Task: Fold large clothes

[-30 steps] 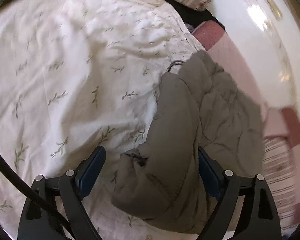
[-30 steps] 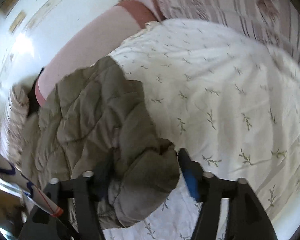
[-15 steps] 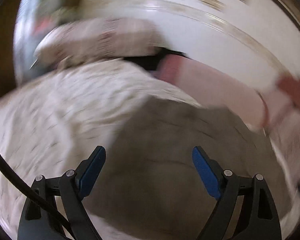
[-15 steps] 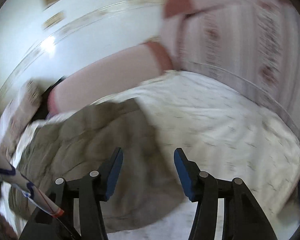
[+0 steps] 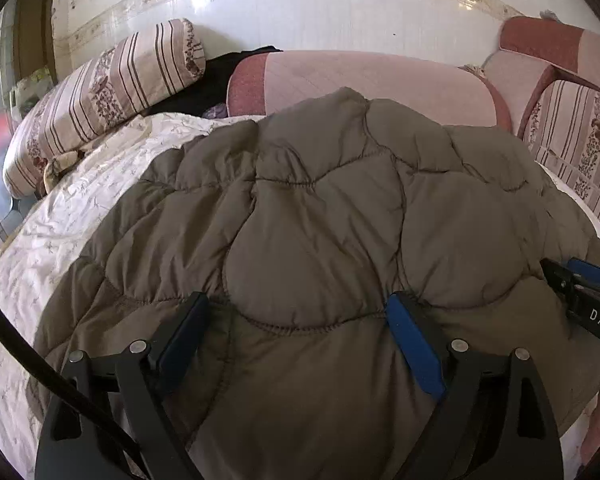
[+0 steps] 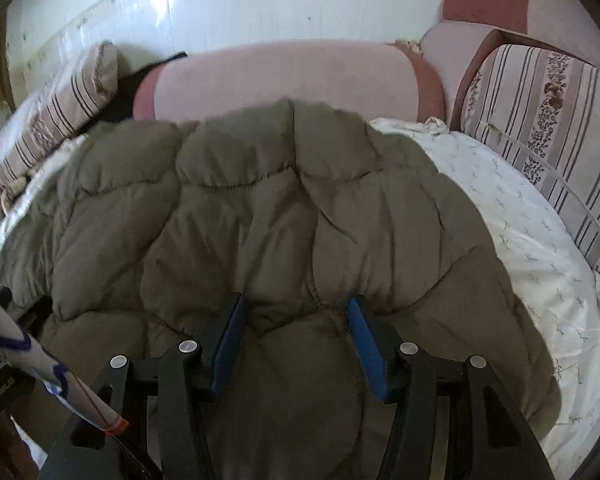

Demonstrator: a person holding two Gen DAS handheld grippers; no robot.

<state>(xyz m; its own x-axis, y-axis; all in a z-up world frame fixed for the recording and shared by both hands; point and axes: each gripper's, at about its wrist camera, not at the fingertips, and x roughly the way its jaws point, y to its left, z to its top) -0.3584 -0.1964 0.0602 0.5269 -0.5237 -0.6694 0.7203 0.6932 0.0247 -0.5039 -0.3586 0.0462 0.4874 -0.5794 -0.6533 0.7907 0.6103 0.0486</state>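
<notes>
We see a brown quilted jacket (image 5: 320,216) spread flat over a white bedsheet (image 5: 60,232) printed with small leaf sprigs, its far edge reaching a pink bolster (image 5: 364,84) that lies against the white tiled wall (image 5: 300,12). Nothing here serves as a container (the bed itself carries everything). Our left gripper (image 5: 300,324) hovers low over the near part of the jacket with its blue-padded fingers (image 5: 414,346) spread wide, and padded cloth bulges up between them without being pinched. Our right gripper (image 6: 296,328) sits likewise over the jacket, its fingers apart but narrower, a puffed panel lying between the pads; we cannot tell whether they touch the cloth. The left view alone shows the whole striped pillow (image 5: 100,96) at the left end of the bed, a dark garment (image 5: 220,76) behind it, and the tip of the right gripper entering at its right edge. The right view alone shows the bare sheet to the right of the jacket, a striped cushion (image 6: 548,120) standing along that side, and a white tube with an orange end (image 6: 48,368) at lower left.
</notes>
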